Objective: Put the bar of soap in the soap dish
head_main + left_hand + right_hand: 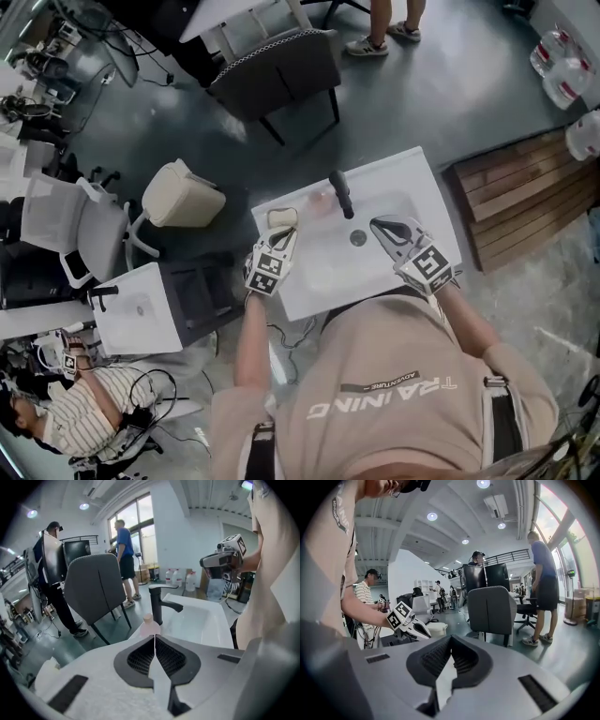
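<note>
A white sink (319, 272) with a black tap (341, 193) lies below me. Left of the tap sits a pale pink dish (321, 202) (150, 628) with a small beige lump on top, which looks like the bar of soap (148, 618). My left gripper (282, 221) (408, 623) hovers over the sink's left rim, raised and just short of the dish. In the left gripper view its jaws (154, 641) are shut with nothing between them. My right gripper (382, 226) (224, 558) hangs over the right side of the basin, and its jaws (450, 654) are shut and empty.
A grey chair (279, 67) stands behind the sink and a beige bin (184, 195) at its left. A second white basin unit (139, 309) is at the lower left, a wooden pallet (525, 192) at the right. People stand nearby (125, 555).
</note>
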Motion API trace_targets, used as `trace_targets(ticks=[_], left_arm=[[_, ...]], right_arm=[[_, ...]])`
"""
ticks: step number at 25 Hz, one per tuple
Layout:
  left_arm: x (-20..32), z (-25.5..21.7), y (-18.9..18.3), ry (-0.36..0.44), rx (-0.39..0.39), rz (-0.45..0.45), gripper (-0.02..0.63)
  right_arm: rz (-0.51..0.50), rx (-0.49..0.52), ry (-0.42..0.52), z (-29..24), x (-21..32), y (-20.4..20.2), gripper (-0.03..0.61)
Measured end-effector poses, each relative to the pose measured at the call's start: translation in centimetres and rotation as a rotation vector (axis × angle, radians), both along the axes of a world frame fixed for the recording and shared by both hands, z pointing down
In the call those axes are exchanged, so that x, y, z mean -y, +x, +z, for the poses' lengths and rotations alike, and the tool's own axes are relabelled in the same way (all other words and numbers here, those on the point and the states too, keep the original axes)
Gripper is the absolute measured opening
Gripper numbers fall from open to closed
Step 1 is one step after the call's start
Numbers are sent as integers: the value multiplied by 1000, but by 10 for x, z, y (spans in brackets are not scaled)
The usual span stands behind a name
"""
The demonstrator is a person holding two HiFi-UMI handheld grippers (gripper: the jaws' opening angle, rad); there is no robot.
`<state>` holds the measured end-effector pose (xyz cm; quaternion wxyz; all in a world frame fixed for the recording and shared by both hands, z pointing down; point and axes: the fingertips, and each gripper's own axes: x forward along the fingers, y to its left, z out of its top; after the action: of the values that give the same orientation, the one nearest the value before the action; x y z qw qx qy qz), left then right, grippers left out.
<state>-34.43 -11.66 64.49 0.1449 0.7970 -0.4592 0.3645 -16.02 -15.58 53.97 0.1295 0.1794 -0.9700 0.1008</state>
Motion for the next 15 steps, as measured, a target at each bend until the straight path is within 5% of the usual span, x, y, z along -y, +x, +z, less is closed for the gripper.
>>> trace_targets(ticks=[6, 15], left_arm=[[-12, -35, 7, 93, -182, -196, 9], [-16, -139, -14, 398, -433, -441, 11]], right_arm=[[-51, 9, 54, -16, -6, -14, 12], [-86, 48, 121, -45, -4, -34, 12]])
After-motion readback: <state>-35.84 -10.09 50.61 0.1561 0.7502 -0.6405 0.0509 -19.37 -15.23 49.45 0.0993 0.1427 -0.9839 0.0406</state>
